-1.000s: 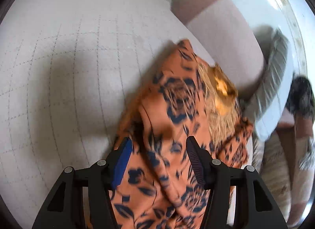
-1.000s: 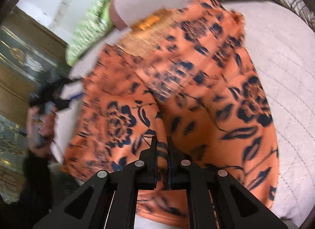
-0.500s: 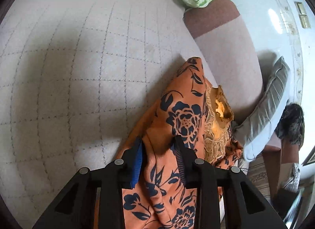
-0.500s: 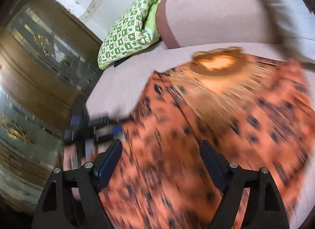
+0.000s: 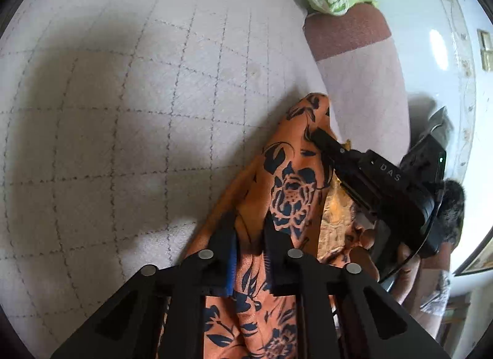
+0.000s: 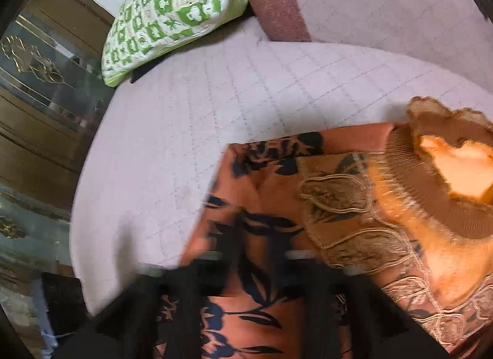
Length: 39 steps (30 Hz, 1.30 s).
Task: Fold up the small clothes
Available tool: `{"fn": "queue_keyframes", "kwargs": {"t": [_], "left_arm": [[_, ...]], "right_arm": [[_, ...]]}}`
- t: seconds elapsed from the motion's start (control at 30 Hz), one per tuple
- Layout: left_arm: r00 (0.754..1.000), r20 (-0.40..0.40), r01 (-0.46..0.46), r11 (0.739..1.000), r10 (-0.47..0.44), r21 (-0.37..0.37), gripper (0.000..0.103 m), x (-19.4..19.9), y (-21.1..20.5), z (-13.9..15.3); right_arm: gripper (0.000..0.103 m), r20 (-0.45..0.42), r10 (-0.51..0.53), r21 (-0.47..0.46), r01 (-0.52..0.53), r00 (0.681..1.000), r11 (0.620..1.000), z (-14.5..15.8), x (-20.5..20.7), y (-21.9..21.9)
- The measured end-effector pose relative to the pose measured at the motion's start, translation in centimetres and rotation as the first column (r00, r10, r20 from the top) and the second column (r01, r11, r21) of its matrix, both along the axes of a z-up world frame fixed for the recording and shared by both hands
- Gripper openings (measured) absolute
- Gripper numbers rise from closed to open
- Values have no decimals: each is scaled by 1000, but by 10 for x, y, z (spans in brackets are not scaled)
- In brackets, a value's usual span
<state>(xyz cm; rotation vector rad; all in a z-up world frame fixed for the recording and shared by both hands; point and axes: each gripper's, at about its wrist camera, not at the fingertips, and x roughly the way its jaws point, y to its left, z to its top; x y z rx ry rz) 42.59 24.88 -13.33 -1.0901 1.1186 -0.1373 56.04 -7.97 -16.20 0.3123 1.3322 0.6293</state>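
Note:
An orange garment with dark blue flowers [image 5: 289, 192] and a gold lace collar [image 6: 443, 180] lies on a quilted pale sofa seat [image 5: 123, 112]. My left gripper [image 5: 250, 235] is shut on a raised fold of the garment near its edge. My right gripper [image 6: 257, 254] is blurred in its own view, with its fingers close on a fold of the garment near the shoulder. In the left wrist view the right gripper [image 5: 320, 137] reaches onto the garment's far corner.
A green and white patterned cushion [image 6: 166, 10] lies at the sofa's far end by a reddish armrest [image 6: 274, 4]. The sofa back [image 5: 363, 93] rises beside the garment. A dark wood cabinet [image 6: 37, 87] stands to the left.
My left gripper has closed on the fold. My right gripper let go, swung open across the garment to its shoulder corner and has closed down there.

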Motion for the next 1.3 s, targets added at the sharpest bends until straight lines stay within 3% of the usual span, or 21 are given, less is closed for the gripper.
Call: {"fn": "queue_keyframes", "kwargs": {"t": [0.1,0.17,0.27,0.33,0.37,0.43,0.53,0.6,0.7,0.77,0.93,1.0,1.1,1.13,1.17,1.3], "left_arm": [[999,42,-20,999,18,49,10,-5,3,16],[998,55,-27,996,23,82,10,-5,3,22],[1000,-11,11,985,-9,170,13,3,-6,14],[998,-51,41,984,-33,172,17,8,-11,4],[999,-45,34,986,-27,161,17,7,-10,8],[999,-35,29,989,-24,148,32,5,-7,19],[998,33,54,986,-60,155,41,-2,-14,39],[995,38,85,976,-94,199,41,-8,-24,44],[989,41,131,967,-143,218,41,-15,-41,50],[978,67,175,954,-197,244,41,-18,-56,57],[958,96,233,926,-272,296,41,-19,-73,63],[959,74,240,922,-274,303,41,-18,-74,57],[963,33,243,919,-266,310,41,-14,-70,48],[965,25,241,923,-260,302,41,-12,-67,45],[967,14,239,928,-253,286,41,-11,-65,42],[970,-2,233,927,-243,295,39,-7,-67,36]], "right_arm": [[5,85,-44,14,43,995,999,25,-2,-11],[4,90,-68,-7,69,994,998,27,0,-15],[4,89,-67,-84,75,994,994,10,3,-12],[8,6,-66,-119,66,998,991,-14,8,-8],[11,-31,-86,-82,84,996,993,-15,5,-13],[15,1,-118,53,117,993,992,12,-11,-34],[73,99,-145,126,133,984,983,56,-62,-73],[74,124,-155,105,142,980,984,68,-104,-103],[74,85,-245,99,237,966,966,67,-175,-164],[75,46,-351,64,348,935,935,56,-232,-213],[75,36,-522,-38,523,852,851,37,-306,-266],[74,-6,-541,-64,540,841,839,18,-313,-274],[56,-38,-492,-76,488,870,869,-6,-306,-262],[23,-55,-490,-94,484,870,870,-9,-306,-259],[6,-85,-457,-56,453,886,890,-9,-305,-254],[6,5,-441,-11,441,897,897,30,-324,-259]]}}
